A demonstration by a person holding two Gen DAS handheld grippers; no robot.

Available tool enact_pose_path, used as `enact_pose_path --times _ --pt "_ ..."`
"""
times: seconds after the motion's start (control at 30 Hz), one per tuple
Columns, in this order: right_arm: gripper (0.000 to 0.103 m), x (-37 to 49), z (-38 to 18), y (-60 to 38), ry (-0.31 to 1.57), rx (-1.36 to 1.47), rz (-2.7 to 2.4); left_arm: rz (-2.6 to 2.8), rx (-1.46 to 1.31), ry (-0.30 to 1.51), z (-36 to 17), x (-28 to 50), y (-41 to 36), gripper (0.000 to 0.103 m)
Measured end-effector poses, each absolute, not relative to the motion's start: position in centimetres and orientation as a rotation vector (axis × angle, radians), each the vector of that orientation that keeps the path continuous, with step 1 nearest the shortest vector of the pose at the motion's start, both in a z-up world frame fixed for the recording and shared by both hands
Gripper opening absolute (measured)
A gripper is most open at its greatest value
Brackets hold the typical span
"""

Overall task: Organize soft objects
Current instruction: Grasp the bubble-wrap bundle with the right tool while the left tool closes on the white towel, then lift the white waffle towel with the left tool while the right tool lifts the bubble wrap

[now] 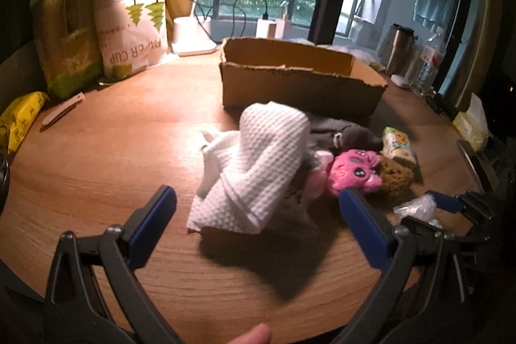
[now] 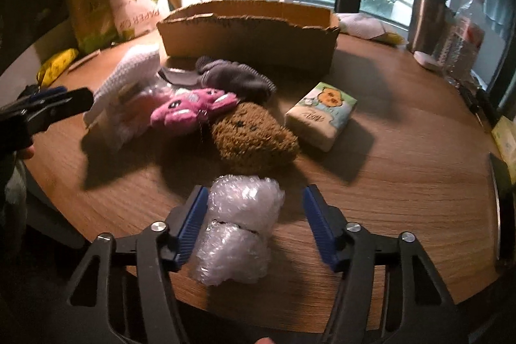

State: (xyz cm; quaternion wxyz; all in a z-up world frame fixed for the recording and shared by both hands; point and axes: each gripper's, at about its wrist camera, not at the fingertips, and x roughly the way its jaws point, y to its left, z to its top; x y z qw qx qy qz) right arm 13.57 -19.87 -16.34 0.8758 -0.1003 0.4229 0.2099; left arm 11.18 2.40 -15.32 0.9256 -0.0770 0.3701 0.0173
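My left gripper (image 1: 258, 208) is open, its fingers either side of a white waffle-textured cloth (image 1: 258, 170) lying on the round wooden table (image 1: 106, 157). Beside the cloth lie a pink plush (image 1: 354, 170), a brown plush (image 1: 398, 174), a grey cloth (image 1: 351, 132) and a tissue pack (image 1: 398, 144). My right gripper (image 2: 254, 208) is open around a wad of bubble wrap (image 2: 240, 228) on the table (image 2: 403, 182). Ahead of it lie the brown plush (image 2: 254, 134), pink plush (image 2: 193, 108), grey cloth (image 2: 235, 79), tissue pack (image 2: 322, 115) and white cloth (image 2: 129, 73). An open cardboard box (image 2: 248, 37) stands behind them; it also shows in the left wrist view (image 1: 300, 83).
Paper cup packs (image 1: 132, 21) and a green bag (image 1: 64, 31) stand at the back left, with a yellow packet (image 1: 21, 121) and a lamp base (image 1: 192, 34). A steel tumbler (image 2: 429, 21) and a water bottle (image 2: 464, 41) stand at the back right. The left gripper (image 2: 48, 105) shows at the left of the right wrist view.
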Motion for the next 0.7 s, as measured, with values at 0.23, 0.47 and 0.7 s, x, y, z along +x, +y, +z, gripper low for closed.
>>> enact_pose_path --times 0.23,0.47,0.7 --pt "0.039 13.6 -15.7 -20.0 0.876 -0.244 0.446 0.049 -0.15 0.78 -15.9 12.9 2.8 0.101" --pt "0.039 14.6 -12.9 -21.4 0.811 -0.194 0.43 0.022 -0.182 0.824 -16.7 14.7 3.5 0.072" --pt "0.039 15.5 -11.6 -22.0 0.783 -0.189 0.405 -0.033 -0.207 0.848 -17.0 15.3 3.4 0.043"
